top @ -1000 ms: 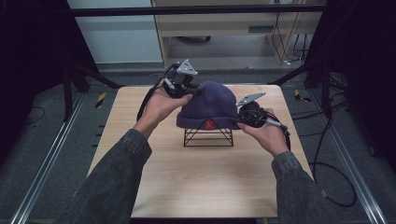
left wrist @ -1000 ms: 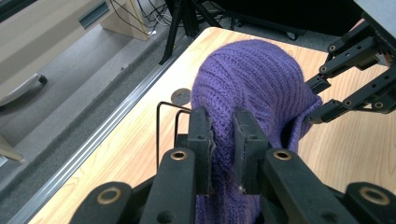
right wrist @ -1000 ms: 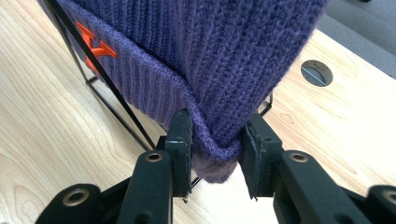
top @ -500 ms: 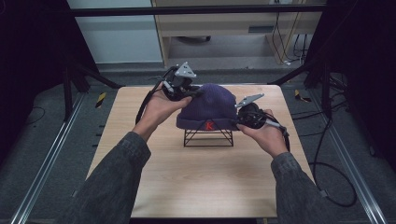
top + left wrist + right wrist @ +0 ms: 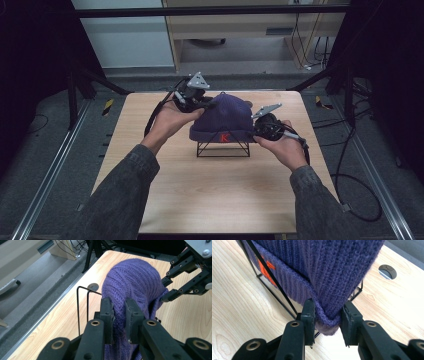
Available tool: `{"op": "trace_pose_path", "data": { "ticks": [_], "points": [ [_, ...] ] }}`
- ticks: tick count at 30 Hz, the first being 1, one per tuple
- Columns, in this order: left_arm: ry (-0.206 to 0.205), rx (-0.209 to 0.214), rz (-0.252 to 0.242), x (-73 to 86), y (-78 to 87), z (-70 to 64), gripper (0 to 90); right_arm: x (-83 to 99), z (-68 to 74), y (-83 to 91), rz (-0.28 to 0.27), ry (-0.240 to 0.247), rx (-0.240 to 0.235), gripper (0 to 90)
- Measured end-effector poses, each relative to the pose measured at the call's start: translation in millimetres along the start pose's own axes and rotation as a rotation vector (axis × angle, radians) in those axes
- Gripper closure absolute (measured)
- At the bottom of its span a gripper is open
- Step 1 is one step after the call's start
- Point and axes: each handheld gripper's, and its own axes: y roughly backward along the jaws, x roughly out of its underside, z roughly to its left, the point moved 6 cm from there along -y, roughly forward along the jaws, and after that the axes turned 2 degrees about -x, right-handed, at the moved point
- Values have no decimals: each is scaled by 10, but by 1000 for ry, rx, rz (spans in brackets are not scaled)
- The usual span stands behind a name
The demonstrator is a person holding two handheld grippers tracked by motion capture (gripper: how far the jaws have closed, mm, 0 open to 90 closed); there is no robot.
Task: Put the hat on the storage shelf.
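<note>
Hand-held gripper (image 5: 327, 315) jaws clamped on purple knit beanie (image 5: 329, 267) cuff, black wire stand (image 5: 274, 287), wooden table (image 5: 237, 315)

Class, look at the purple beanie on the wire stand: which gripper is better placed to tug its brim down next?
Probably the right gripper: its jaws pinch the purple beanie at the brim. The left gripper clamps knit higher up the side.
</note>
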Motion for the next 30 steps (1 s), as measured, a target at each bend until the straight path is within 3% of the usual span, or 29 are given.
{"op": "trace_pose_path", "data": {
  "ticks": [18, 30],
  "points": [
    [14, 8, 2, 95, -77, -114, 776, 144, 40, -130, 16, -24, 3, 679],
    [46, 27, 23, 332, -220, -123, 775, 275, 12, -264, 46, -38, -4, 678]
  ]
}}
